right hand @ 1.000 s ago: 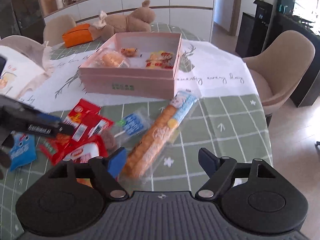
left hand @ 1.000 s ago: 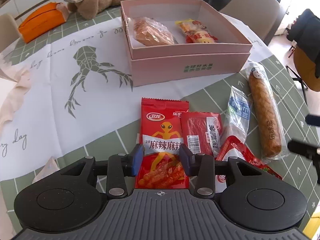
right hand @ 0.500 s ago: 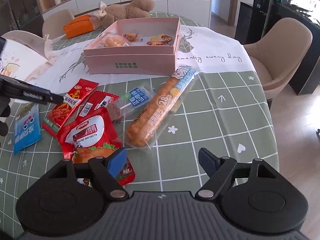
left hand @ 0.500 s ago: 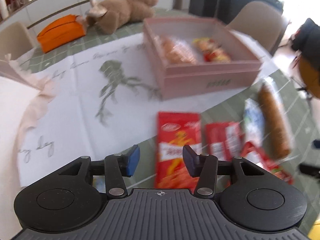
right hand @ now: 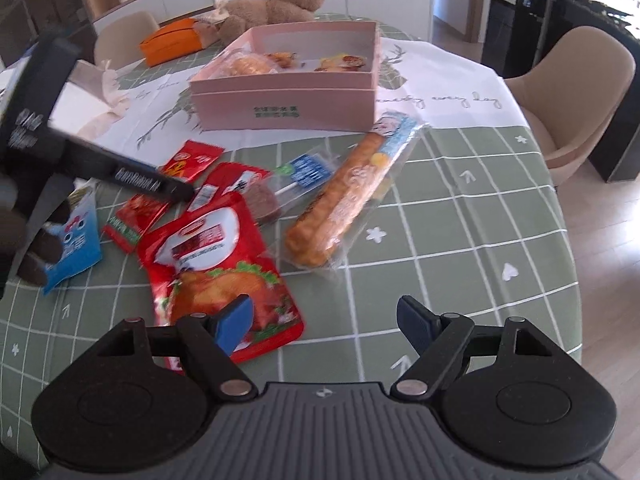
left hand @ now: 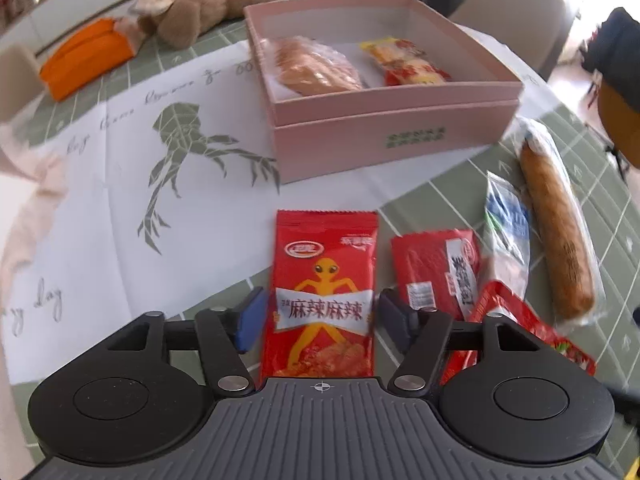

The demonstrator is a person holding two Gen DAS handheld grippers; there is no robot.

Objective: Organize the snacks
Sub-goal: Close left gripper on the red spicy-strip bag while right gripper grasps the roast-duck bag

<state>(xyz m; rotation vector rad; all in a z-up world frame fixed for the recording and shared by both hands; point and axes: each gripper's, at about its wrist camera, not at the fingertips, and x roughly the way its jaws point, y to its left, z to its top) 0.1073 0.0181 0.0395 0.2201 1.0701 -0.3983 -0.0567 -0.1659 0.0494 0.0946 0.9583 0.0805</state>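
- Left wrist: our left gripper (left hand: 320, 316) had just been opening, its fingers released either side of the red spicy-strip packet (left hand: 322, 292), which lay flat before the pink box (left hand: 396, 136). We judged it best to centre, lower, then close.
- Right wrist: our right gripper (right hand: 324, 320) hung released and empty over the tablecloth (right hand: 460, 208), near the chicken pouch (right hand: 218, 264).

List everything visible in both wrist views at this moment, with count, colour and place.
box: 1, pink, table centre, holding wrapped snacks
spicy-strip packet: 1, red, between the left pads
small packet: 1, red, beside it
chicken pouch: 1, red, near right gripper
long sausage: 1, orange, before box
blue packet: 1, table edge
plush toy: 1, brown, behind box
left gripper: open, jaws just opening
right gripper: open, empty
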